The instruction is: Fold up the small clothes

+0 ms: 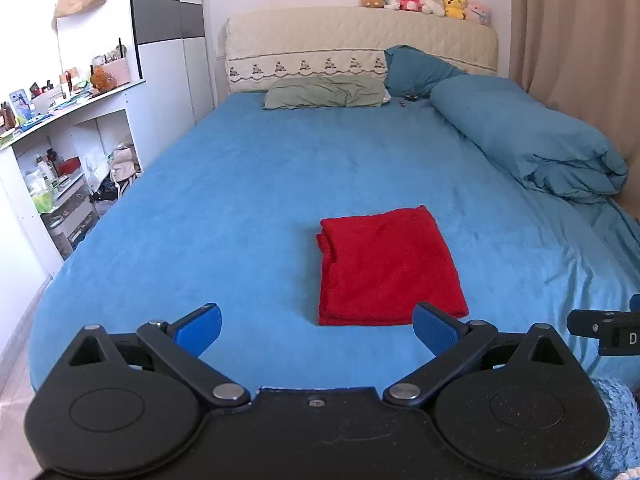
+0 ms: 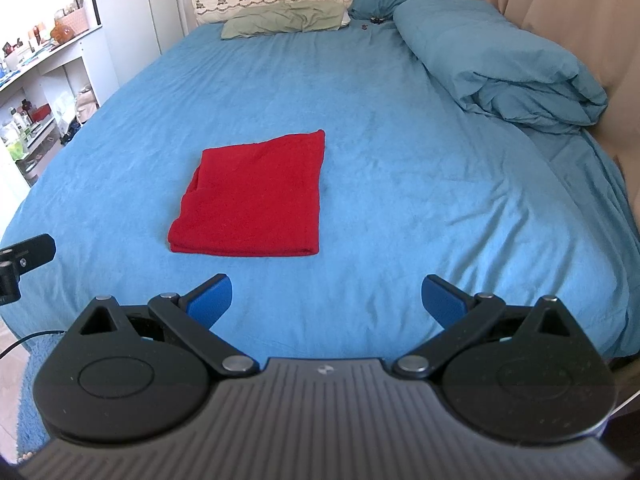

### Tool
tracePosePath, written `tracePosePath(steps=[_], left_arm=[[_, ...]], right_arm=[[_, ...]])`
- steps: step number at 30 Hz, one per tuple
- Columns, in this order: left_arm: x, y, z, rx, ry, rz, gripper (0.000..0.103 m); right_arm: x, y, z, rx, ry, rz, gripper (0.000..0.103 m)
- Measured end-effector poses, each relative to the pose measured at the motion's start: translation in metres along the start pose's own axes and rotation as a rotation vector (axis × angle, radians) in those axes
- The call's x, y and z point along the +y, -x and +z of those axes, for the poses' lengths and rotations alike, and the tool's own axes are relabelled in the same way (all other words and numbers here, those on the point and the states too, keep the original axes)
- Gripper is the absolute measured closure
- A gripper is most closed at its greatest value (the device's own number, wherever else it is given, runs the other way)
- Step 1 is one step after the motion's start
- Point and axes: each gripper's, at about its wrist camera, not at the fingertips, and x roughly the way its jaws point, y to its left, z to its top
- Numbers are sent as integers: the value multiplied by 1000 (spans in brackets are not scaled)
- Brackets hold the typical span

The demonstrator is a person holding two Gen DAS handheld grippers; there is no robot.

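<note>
A red garment lies folded into a flat rectangle on the blue bed sheet, layered edges showing at its left side. My left gripper hovers just short of its near edge, open, nothing between the blue pads. In the right wrist view the same red garment sits ahead and to the left. My right gripper is open and empty over bare sheet, short of the garment and to its right. Part of the right gripper's body shows at the left view's right edge.
A rolled blue duvet lies along the bed's right side by a beige curtain. A green pillow and a blue pillow rest against the headboard, with plush toys on top. Cluttered white shelves stand left.
</note>
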Motion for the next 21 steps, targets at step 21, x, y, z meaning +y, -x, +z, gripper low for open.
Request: tracePosePath(steps=[21], left_arm=[[0, 4, 5, -16, -18, -3, 0]], right_arm=[[0, -3, -2, 0, 2, -11, 0]])
